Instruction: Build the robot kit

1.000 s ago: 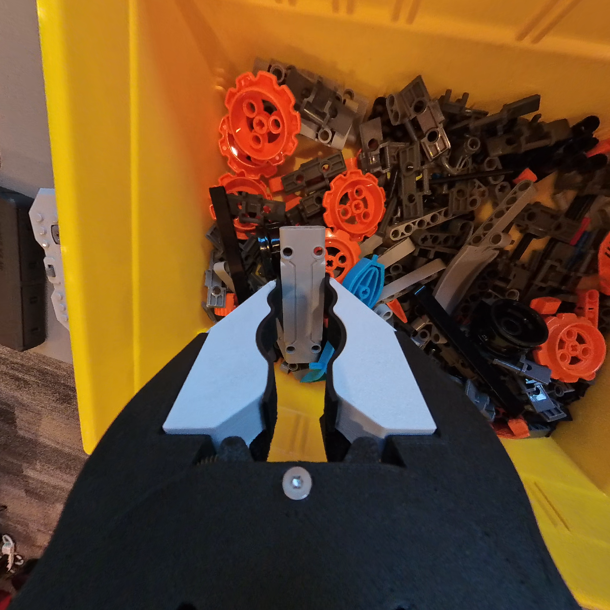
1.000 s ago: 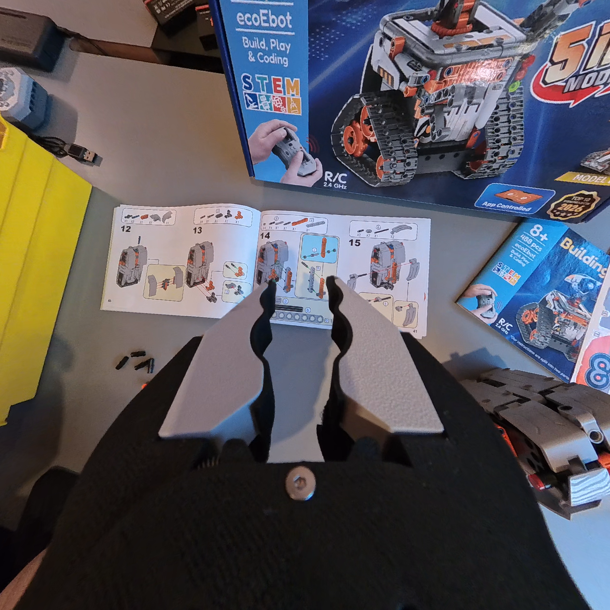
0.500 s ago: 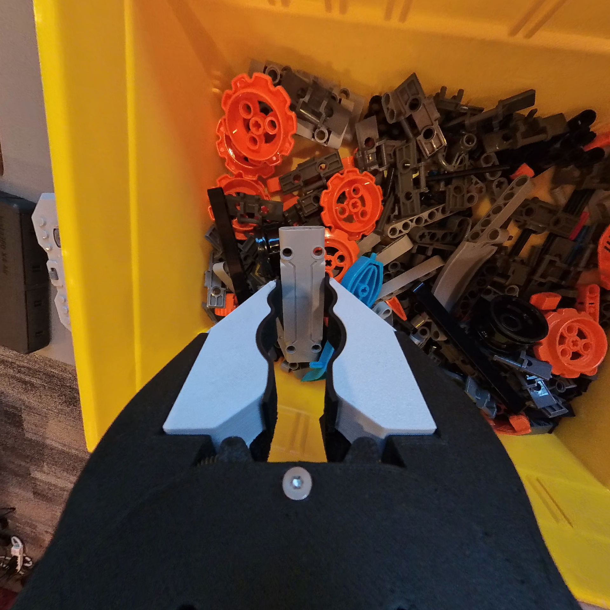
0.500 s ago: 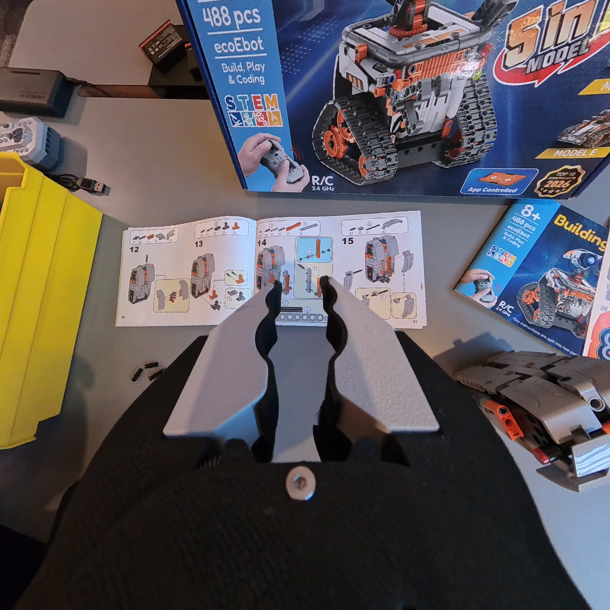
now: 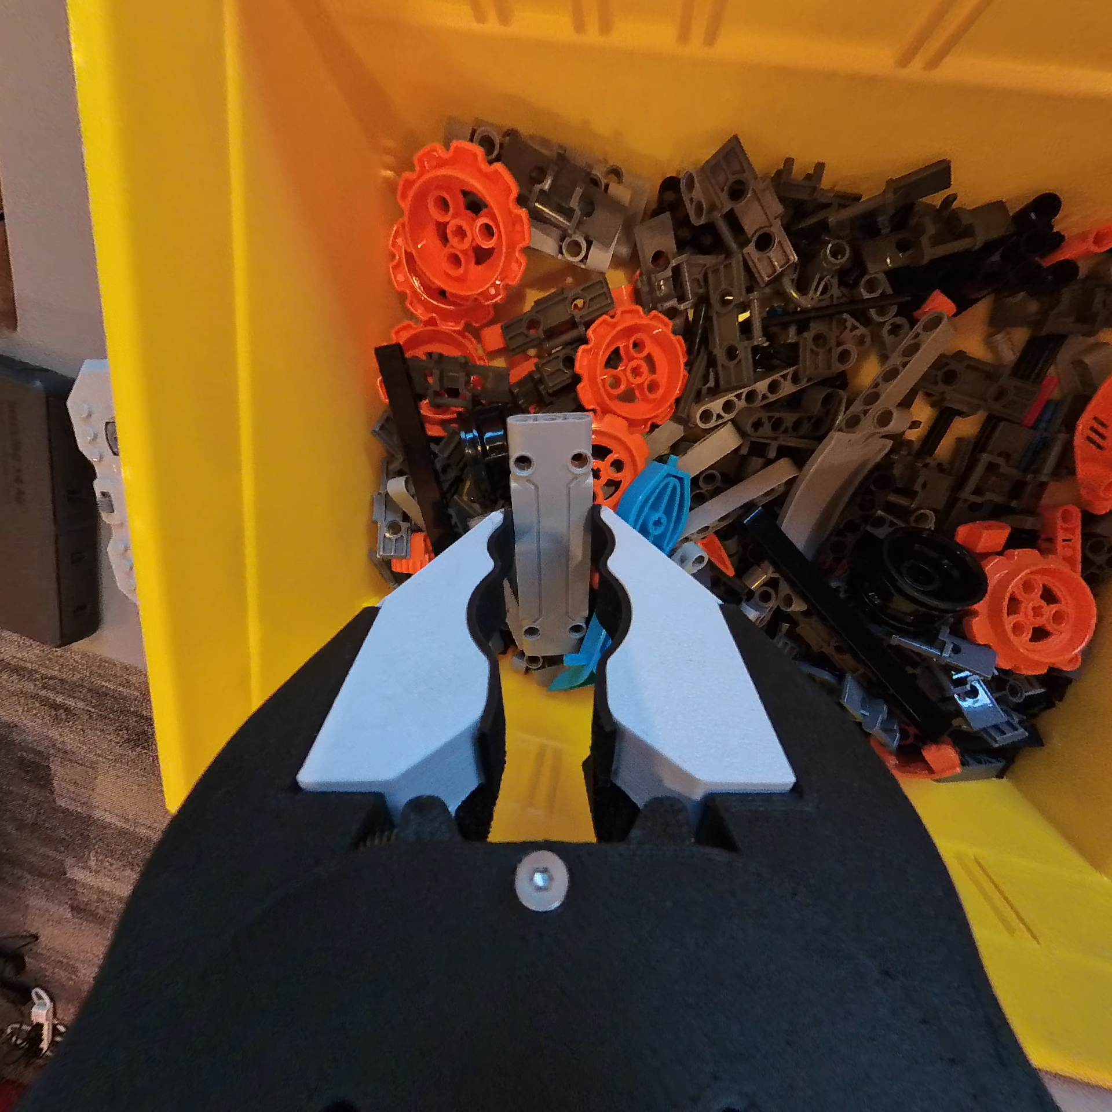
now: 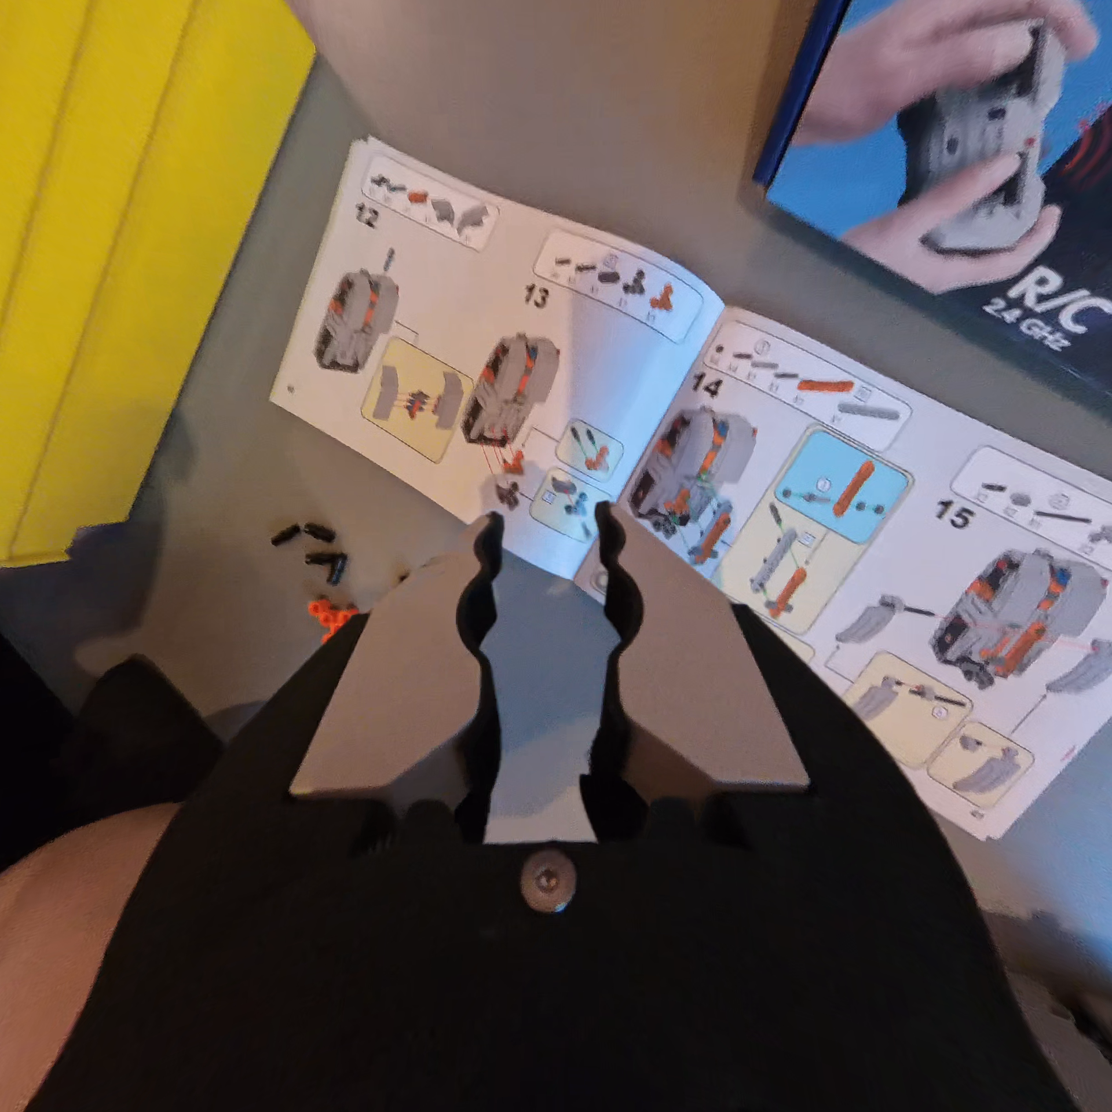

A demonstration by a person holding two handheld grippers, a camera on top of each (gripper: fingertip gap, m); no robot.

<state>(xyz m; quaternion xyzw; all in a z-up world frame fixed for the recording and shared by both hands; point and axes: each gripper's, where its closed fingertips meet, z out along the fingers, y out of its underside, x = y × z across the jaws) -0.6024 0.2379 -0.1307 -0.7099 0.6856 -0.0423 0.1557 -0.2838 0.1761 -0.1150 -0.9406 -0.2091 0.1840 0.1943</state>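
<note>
My left gripper (image 5: 549, 522) is shut on a long light-grey panel piece (image 5: 549, 535) and holds it upright over the yellow bin (image 5: 198, 361). Below lies a heap of building parts: orange toothed wheels (image 5: 460, 231), dark grey connectors (image 5: 734, 204), a blue oval piece (image 5: 659, 508) and a black wheel (image 5: 917, 577). My right gripper (image 6: 546, 518) is open and empty, low over the grey table, its tips at the near edge of an open instruction booklet (image 6: 602, 385). Small black pins (image 6: 313, 544) and an orange piece (image 6: 328, 614) lie just left of it.
The yellow bin's outer wall (image 6: 120, 240) stands at the left of the right wrist view. A blue product box (image 6: 963, 150) stands at the back right. A grey remote-like part (image 5: 102, 481) and a dark box (image 5: 42, 511) lie outside the bin's left wall. The grippers' ends are close to 35 centimeters from one another. My left tips are roughly 10 centimeters from the black wheel (image 5: 917, 577).
My right gripper has swung down, left and closer to the table, turning so the booklet now looks tilted and larger. The left gripper has barely moved and still holds the grey panel.
</note>
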